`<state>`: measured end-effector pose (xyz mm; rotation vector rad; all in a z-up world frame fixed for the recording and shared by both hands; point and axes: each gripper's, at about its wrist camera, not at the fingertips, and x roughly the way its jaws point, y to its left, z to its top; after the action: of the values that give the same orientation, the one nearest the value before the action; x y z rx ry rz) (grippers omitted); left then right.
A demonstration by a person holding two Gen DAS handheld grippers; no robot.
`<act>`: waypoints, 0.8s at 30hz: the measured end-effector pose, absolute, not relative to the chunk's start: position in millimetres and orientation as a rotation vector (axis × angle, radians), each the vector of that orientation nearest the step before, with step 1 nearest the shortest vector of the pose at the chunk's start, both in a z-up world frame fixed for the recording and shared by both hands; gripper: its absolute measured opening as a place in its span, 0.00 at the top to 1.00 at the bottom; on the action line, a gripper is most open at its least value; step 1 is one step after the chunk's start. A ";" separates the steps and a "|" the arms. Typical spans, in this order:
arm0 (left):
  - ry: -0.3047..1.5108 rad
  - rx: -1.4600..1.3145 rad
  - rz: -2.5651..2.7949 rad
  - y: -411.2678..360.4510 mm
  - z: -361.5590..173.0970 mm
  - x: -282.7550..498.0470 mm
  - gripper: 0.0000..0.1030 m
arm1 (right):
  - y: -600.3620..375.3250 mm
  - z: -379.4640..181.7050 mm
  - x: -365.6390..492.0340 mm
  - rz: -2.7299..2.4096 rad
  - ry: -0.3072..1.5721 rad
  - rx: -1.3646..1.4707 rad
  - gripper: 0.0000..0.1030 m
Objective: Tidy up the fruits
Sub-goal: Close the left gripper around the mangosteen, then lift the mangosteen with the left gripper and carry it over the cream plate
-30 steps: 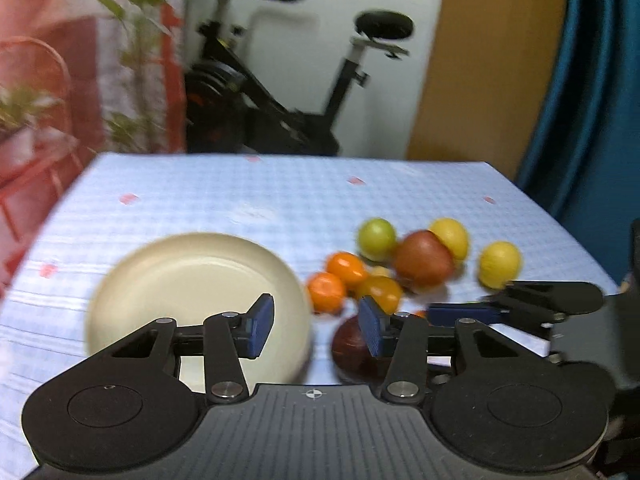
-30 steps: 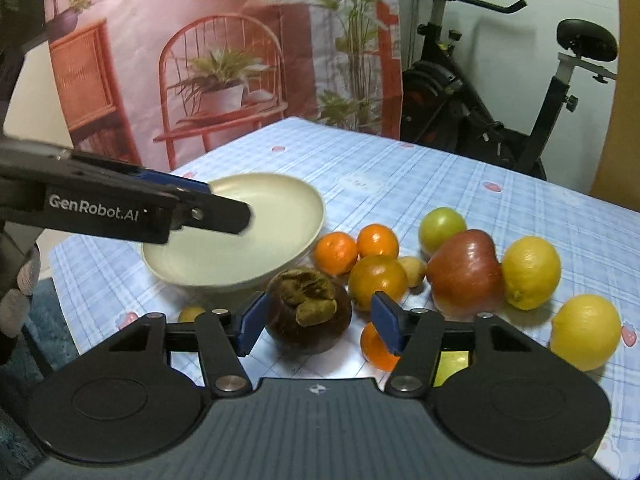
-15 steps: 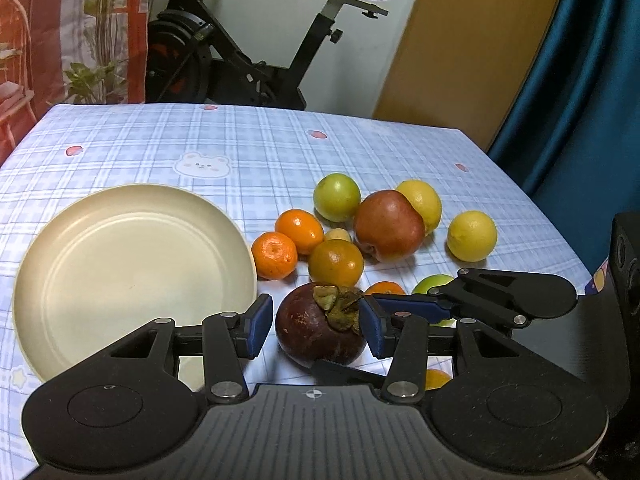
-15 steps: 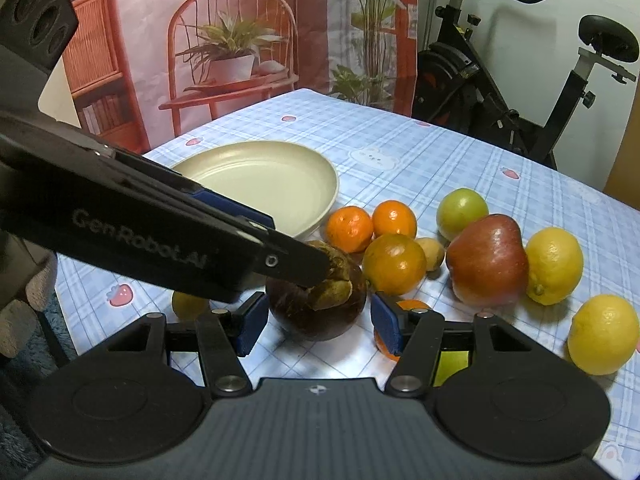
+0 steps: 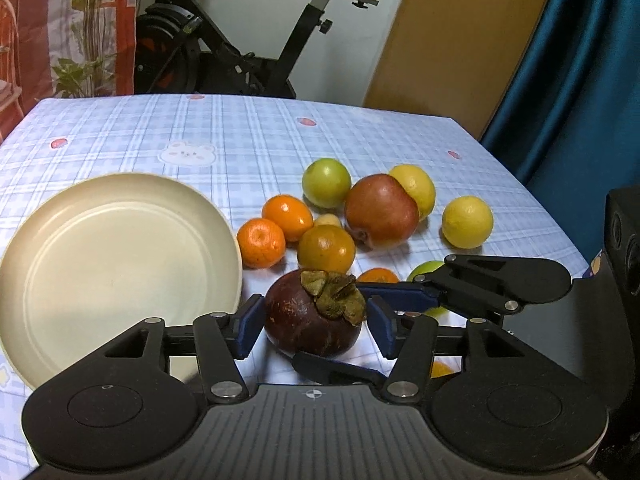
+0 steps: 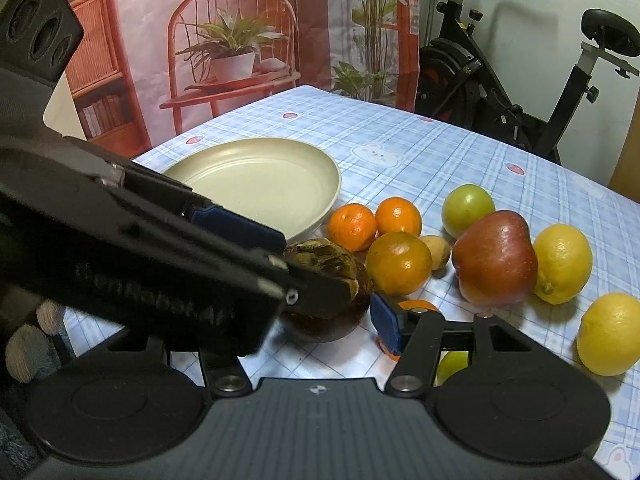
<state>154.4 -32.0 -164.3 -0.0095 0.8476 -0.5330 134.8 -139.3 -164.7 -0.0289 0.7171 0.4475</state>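
Observation:
A dark purple mangosteen (image 5: 304, 328) rests on the tablecloth, just right of an empty cream plate (image 5: 120, 248). My left gripper (image 5: 314, 328) straddles it; its jaws are opening, with a thin gap at each blue pad. My right gripper (image 6: 320, 326) also surrounds the mangosteen (image 6: 340, 320) from another side, open, with a gap at its right pad (image 6: 386, 328); the left gripper hides its other pad. Behind lie three oranges (image 5: 326, 249), a green fruit (image 5: 326, 182), a red apple (image 5: 380, 212) and two lemons (image 5: 467, 222).
A small tan fruit (image 5: 328, 221), another orange (image 5: 378, 276) and a green fruit (image 5: 424, 270) sit under the right gripper's fingers. An exercise bike (image 5: 240, 60) and a blue curtain (image 5: 580, 80) stand beyond the table's far edge. Gloved fingers (image 6: 24, 344) show at left.
My left gripper swung right from over the plate and came down around the mangosteen, then its jaws widened. The right gripper stayed around the mangosteen.

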 end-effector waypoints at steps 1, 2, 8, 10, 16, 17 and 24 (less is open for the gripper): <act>0.851 -0.015 -0.534 -30.9 -164.8 154.3 0.42 | -139.0 -165.0 134.7 0.447 0.718 -0.032 0.42; 0.851 -0.019 -0.535 -30.2 -165.2 154.5 0.42 | -138.9 -165.4 134.0 0.447 0.718 -0.035 0.42; 0.846 -0.032 -0.529 -29.9 -168.2 155.1 0.42 | -139.8 -165.9 134.4 0.445 0.716 -0.026 0.42; 0.844 -0.035 -0.527 -30.2 -168.6 154.5 0.42 | -138.9 -166.3 134.7 0.442 0.714 -0.029 0.41; 0.826 -0.040 -0.532 -28.2 -166.5 150.0 0.42 | -138.1 -164.8 130.8 0.433 0.709 -0.029 0.42; 0.815 -0.041 -0.535 -27.9 -164.1 148.7 0.42 | -138.7 -164.6 131.4 0.433 0.705 -0.027 0.42; 0.758 -0.056 -0.532 -22.9 -148.6 146.9 0.42 | -137.3 -148.1 127.5 0.420 0.661 -0.042 0.42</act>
<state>146.9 -22.9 -148.6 -0.0561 0.7579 -0.5323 127.5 -137.3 -148.1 -0.0419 0.6615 0.4201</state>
